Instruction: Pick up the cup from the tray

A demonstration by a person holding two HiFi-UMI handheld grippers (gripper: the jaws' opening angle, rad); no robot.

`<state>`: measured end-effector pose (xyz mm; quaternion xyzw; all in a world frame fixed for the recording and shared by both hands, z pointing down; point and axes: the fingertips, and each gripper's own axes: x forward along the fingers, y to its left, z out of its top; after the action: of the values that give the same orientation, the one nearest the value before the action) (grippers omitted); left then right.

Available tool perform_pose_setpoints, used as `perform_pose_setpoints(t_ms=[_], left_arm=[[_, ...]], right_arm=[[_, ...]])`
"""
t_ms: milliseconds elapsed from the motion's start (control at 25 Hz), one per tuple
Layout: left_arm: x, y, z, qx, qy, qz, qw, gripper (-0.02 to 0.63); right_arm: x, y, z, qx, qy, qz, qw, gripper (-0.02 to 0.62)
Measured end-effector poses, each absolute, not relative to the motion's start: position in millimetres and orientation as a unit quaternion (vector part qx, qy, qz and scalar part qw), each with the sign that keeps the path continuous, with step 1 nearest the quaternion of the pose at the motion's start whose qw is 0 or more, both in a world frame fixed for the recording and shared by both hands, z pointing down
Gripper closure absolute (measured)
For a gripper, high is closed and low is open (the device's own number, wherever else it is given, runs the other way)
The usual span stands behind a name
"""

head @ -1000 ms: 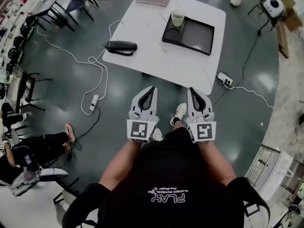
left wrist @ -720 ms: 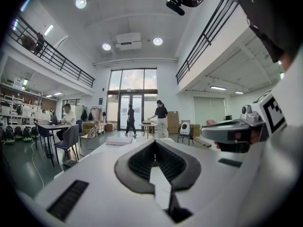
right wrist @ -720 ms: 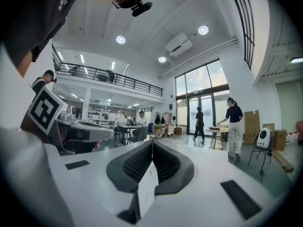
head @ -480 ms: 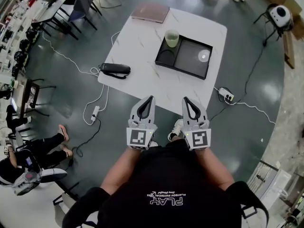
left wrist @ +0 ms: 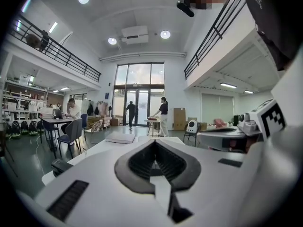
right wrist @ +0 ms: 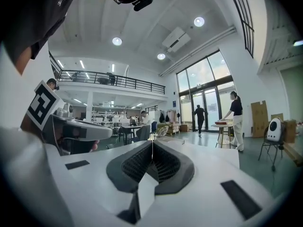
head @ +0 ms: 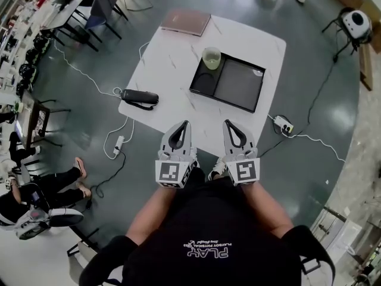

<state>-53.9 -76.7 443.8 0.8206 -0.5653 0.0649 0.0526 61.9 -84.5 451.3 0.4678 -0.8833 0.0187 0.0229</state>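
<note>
Both hand-held grippers are held side by side in front of the person, tips pointing at the near edge of the white tabletop [head: 169, 70]. The left hand-held gripper [head: 186, 124] has its jaws pressed together – in the left gripper view [left wrist: 154, 141] the dark pads meet along one thin seam, with nothing between them. The right hand-held gripper [head: 227, 123] is the same: in its own view [right wrist: 152, 143] the two jaws are closed tip to tip on nothing.

The cup [head: 211, 58], pale green and translucent, stands upright on the black tray [head: 238, 83], at the far end of the tray's narrow left compartment. The larger compartment to its right is bare. The tray lies on the right half of the tabletop, turned a little askew to its edges. Cup and both hand-held grippers are well apart, with a stretch of bare tabletop between them.

A closed pinkish laptop [head: 185, 22] lies at the far edge of the tabletop, and a black device [head: 139, 97] sits at the left edge with a white cable trailing to the floor. A power strip [head: 282, 124] lies on the floor beside the tabletop's right corner – its cable runs off to the right.
</note>
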Motion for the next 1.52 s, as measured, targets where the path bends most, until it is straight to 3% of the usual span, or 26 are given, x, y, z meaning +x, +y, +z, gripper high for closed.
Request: perform_pose_setpoints(t_ms=[1200, 1400, 1520], left_arm=[[-107, -248, 497, 0.859, -0.498, 0.088, 0.073, 0.598], [-111, -255, 501, 0.863, -0.491, 0.083, 0.081, 0.598], [-116, -258, 504, 0.862, -0.493, 0.076, 0.091, 0.598]], right_arm=[[24, -272, 518, 0.54, -0.833, 0.052, 0.109, 0.578], [20, -286, 537, 0.543, -0.827, 0.061, 0.13, 0.402], [16, -294, 546, 0.541, -0.827, 0.068, 0.138, 0.358]])
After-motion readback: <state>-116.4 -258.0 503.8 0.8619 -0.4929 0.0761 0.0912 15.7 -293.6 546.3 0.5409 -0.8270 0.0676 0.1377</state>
